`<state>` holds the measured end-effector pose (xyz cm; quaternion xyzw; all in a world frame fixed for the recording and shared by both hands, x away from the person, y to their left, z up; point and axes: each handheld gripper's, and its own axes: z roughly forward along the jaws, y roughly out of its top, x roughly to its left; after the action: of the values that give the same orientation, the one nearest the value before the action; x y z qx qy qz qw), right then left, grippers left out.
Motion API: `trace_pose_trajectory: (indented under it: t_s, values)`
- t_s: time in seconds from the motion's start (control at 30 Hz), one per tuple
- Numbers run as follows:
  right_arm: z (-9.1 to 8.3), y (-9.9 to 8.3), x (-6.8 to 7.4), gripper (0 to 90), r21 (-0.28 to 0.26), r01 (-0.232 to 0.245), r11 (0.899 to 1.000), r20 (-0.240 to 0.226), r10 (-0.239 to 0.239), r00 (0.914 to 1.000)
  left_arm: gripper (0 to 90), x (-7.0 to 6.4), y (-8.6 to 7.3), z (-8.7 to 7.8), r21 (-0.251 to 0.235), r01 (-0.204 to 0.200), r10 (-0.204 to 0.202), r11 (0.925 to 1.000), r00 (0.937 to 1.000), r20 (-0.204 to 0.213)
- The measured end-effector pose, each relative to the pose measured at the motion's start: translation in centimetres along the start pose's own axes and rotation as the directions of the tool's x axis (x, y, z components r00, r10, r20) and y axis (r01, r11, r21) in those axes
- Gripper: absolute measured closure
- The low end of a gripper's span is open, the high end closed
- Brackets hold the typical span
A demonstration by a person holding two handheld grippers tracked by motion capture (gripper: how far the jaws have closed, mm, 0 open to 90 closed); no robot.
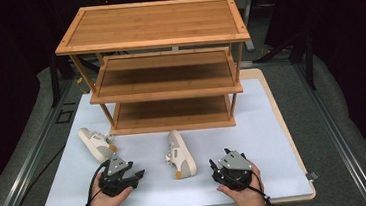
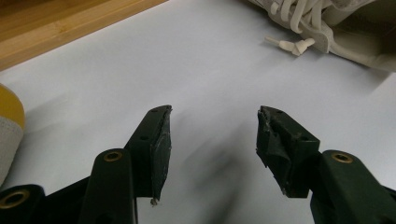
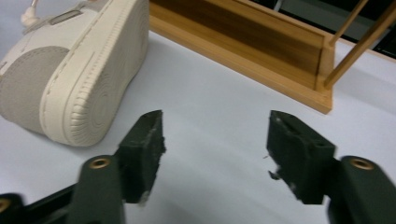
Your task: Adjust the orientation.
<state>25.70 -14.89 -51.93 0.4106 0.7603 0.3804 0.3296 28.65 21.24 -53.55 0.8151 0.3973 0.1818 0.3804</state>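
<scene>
Directly ahead of you stood a three-tier wooden shoe rack (image 1: 155,40) on the white tabletop (image 1: 254,142), every tier bare. Two pale shoes lay in front of it: one shoe (image 1: 180,154) between your hands, on its side, and the other shoe (image 1: 94,143) just beyond your left gripper (image 1: 138,177). Your left gripper was released, jaws spread over bare tabletop. Your right gripper (image 1: 215,164) was likewise released, near the middle shoe's ribbed sole (image 3: 88,98). Both shoes looked light, with soft uppers that would crumple and loose laces (image 2: 292,44) that could snag. You would have done best to pinch the firmer heel collar or the sole edge.
</scene>
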Motion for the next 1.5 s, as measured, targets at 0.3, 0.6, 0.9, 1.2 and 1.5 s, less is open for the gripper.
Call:
trace_pose_trajectory:
  t_s: [0.3,0.6,0.9,1.2,1.5]
  values:
    - [0.7,-0.1,0.6,28.5,0.044,0.031,0.999,-0.037,-0.029,0.9989,44.7,0.6,-0.2,0.5,0.020,0.012,-0.012,0.9997,0.9999,-0.003]
    - [0.3,0.3,0.6,36.7,-0.007,-0.012,1.000,-0.104,0.011,0.9945,44.6,0.7,-0.4,0.7,0.038,0.024,-0.023,0.9990,0.9994,-0.026]
    - [-0.4,2.3,1.3,55.2,-0.045,0.015,0.999,-0.189,-0.023,0.9816,44.6,0.7,-0.4,0.8,0.028,0.038,-0.038,0.9989,0.9993,-0.006]
    - [1.7,3.8,2.8,56.2,-0.041,-0.034,0.999,-0.247,0.023,0.9688,44.6,0.4,-0.3,0.6,0.016,0.039,-0.039,0.9991,0.9992,0.004]
    - [2.7,3.6,2.9,52.8,-0.017,-0.055,0.998,-0.252,0.049,0.9666,43.1,0.4,-0.3,0.2,0.003,0.039,-0.039,0.9992,0.9992,0.002]
